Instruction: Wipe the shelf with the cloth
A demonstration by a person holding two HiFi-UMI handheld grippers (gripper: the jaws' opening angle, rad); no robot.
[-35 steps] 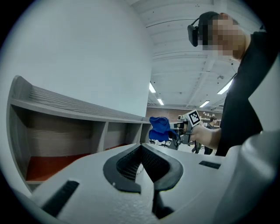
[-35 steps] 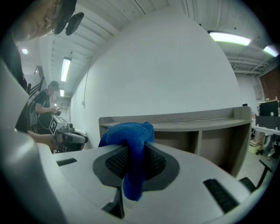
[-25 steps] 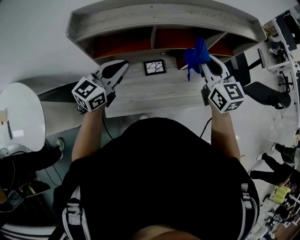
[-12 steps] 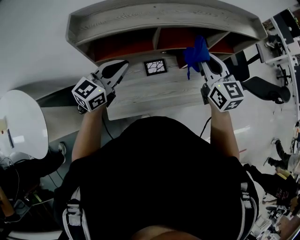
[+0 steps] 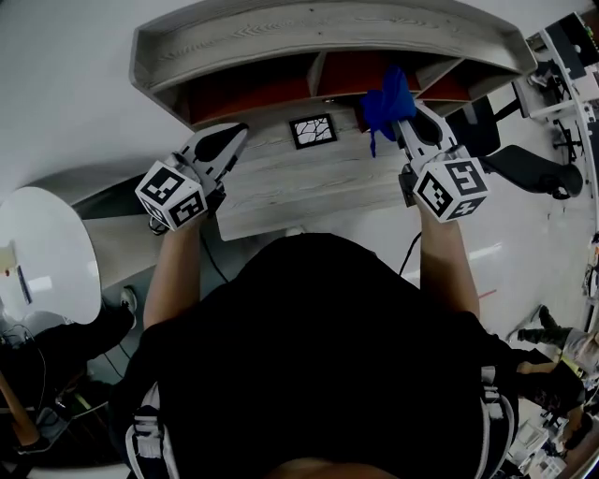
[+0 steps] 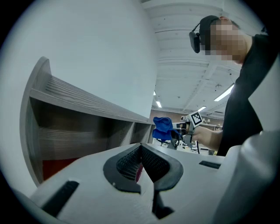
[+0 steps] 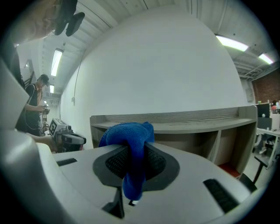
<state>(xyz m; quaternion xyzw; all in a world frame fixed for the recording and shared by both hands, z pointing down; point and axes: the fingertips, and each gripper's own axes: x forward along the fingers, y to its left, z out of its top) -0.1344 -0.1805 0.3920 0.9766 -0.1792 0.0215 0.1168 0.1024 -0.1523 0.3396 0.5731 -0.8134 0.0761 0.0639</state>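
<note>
A grey wooden shelf (image 5: 281,28) with red-backed compartments stands against the white wall. My right gripper (image 5: 404,114) is shut on a blue cloth (image 5: 386,96), held up in front of the shelf's right compartments. The cloth (image 7: 129,142) bunches over the jaws and hangs down between them in the right gripper view, with the shelf (image 7: 183,120) behind. My left gripper (image 5: 227,138) is shut with nothing in it, hovering over the left end of the lower board (image 5: 309,178). The left gripper view shows the shelf (image 6: 78,109) and the cloth (image 6: 162,127) far off.
A small black-and-white framed tile (image 5: 311,132) lies on the lower board between the grippers. A white round table (image 5: 42,243) stands at the left. Office chairs (image 5: 529,178) and other people are at the right.
The left gripper has drifted slightly left and down. The right gripper and the cloth have barely moved.
</note>
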